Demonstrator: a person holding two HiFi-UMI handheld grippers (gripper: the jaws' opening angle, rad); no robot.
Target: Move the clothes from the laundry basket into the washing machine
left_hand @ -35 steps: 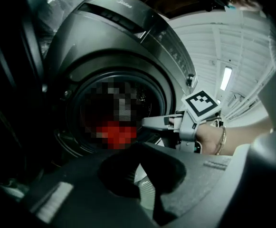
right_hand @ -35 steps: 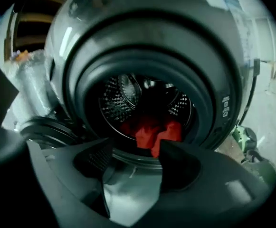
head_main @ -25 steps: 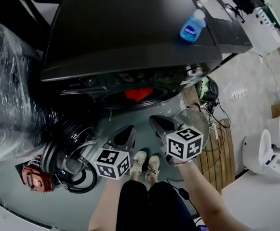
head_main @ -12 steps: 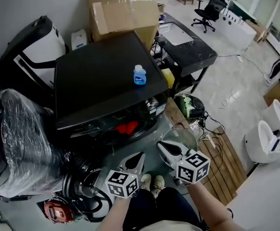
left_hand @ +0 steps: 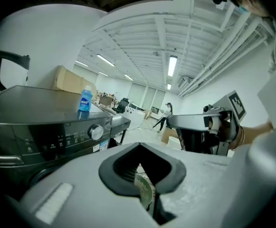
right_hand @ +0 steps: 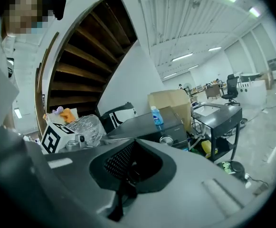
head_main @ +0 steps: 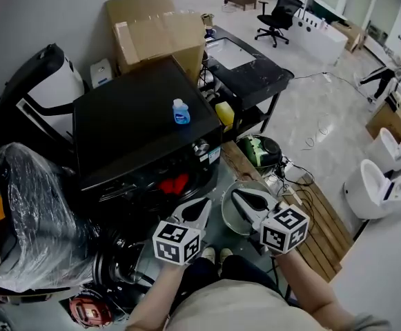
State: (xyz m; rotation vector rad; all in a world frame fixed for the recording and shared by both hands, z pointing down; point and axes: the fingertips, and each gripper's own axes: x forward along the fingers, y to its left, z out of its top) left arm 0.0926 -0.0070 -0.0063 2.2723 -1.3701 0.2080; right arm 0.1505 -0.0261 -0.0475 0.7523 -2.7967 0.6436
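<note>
The black washing machine (head_main: 138, 116) stands in front of me, and red clothes (head_main: 174, 183) show in its front opening. My left gripper (head_main: 200, 207) and right gripper (head_main: 238, 196) hover side by side in the head view, just before that opening. Both are shut with nothing between the jaws. A round pale mesh basket (head_main: 231, 216) sits on the floor right under the right gripper; I cannot make out what is in it. The left gripper view shows its shut jaws (left_hand: 140, 148), the machine's control panel (left_hand: 57, 137) and the right gripper (left_hand: 185, 121). The right gripper view shows its shut jaws (right_hand: 135, 146).
A blue bottle (head_main: 181, 112) stands on the machine's top. Cardboard boxes (head_main: 155, 29) and a black sink table (head_main: 248, 71) are behind it. A plastic-wrapped bundle (head_main: 27, 212) is left, a wooden pallet (head_main: 321, 236) and white toilets (head_main: 386, 185) right. Hoses (head_main: 114, 271) lie on the floor.
Both grippers have risen together and stayed shut. The head view has pulled up and back, so the whole machine and the room behind it now show.
</note>
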